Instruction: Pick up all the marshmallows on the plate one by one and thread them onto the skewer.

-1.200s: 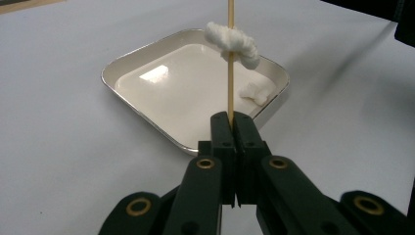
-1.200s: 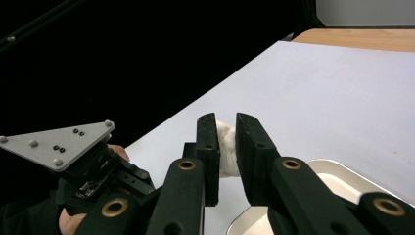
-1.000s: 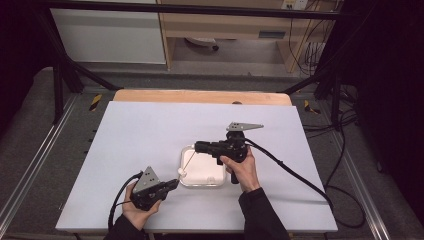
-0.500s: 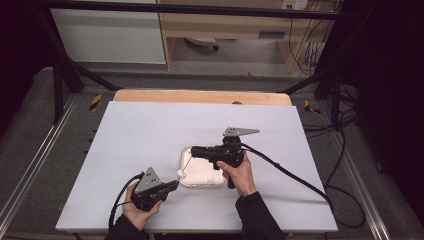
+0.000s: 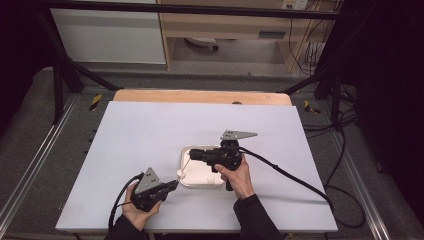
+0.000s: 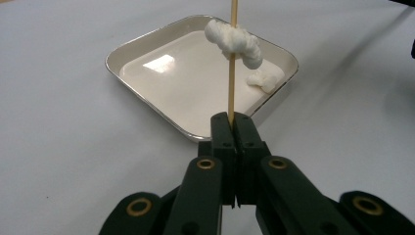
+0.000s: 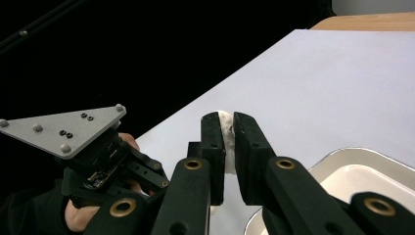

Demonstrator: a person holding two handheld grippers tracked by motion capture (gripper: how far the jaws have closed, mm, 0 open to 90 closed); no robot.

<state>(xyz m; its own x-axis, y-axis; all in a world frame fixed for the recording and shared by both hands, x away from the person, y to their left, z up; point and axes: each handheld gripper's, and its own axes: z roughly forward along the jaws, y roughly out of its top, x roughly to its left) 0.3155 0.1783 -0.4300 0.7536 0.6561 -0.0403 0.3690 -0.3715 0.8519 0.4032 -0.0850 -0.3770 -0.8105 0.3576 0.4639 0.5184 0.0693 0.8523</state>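
My left gripper (image 6: pixel 234 128) is clamped on the skewer's (image 6: pixel 231 93) bottom end, holding it upright over the tray (image 6: pixel 147 44) so pieces can slide on; one marshmallow (image 6: pixel 234 39) is already threaded, another piece (image 6: pixel 266 81) lies in the tray at 2 o'clock from my jaws. My right gripper (image 7: pixel 226 128) pinches a marshmallow (image 7: pixel 226 122), jaws just closing, carried toward 9 o'clock of the tray where the skewer tip (image 5: pixel 186 161) waits.

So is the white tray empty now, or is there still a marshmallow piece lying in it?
Not empty: one white piece lies in the tray near its far corner, behind the pieces threaded on the skewer.
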